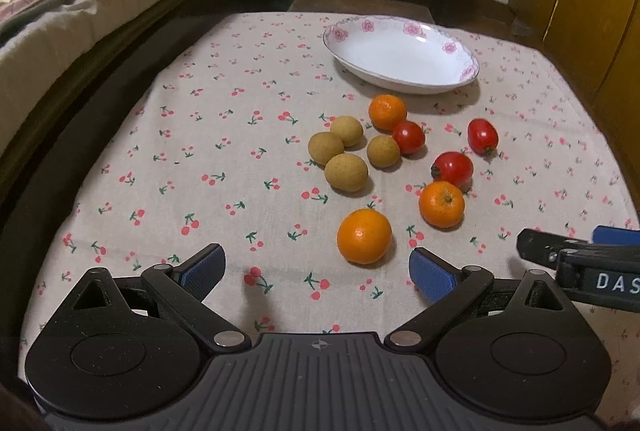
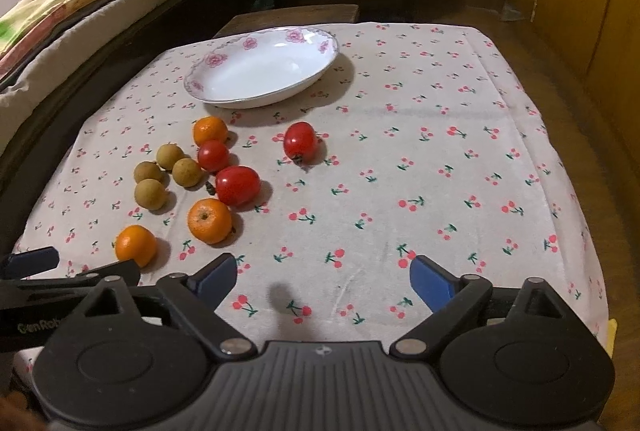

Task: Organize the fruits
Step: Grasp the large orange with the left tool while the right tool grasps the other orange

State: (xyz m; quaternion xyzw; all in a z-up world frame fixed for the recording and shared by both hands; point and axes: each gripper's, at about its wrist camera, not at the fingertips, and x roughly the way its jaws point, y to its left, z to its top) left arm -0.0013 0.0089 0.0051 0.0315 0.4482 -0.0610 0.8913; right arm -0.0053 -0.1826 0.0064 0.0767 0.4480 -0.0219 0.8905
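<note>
"DAS" on right tongs (image 1: 576,251); "GenRob" on left tongs (image 2: 68,267)

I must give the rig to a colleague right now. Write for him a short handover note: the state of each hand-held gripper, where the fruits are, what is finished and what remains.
Left hand-held gripper: open, empty, low over the near edge of the tablecloth.
Right hand-held gripper: open, empty, beside the left one.
Plate: at the far side, nothing in it.
Fruits, all loose on the cloth in front of the plate: three oranges, three tomatoes, four small brown fruits. One tomato lies apart from the others.
Done: nothing visibly sorted.
Left: all ten fruits; the nearest orange lies just ahead of the left gripper.
</note>
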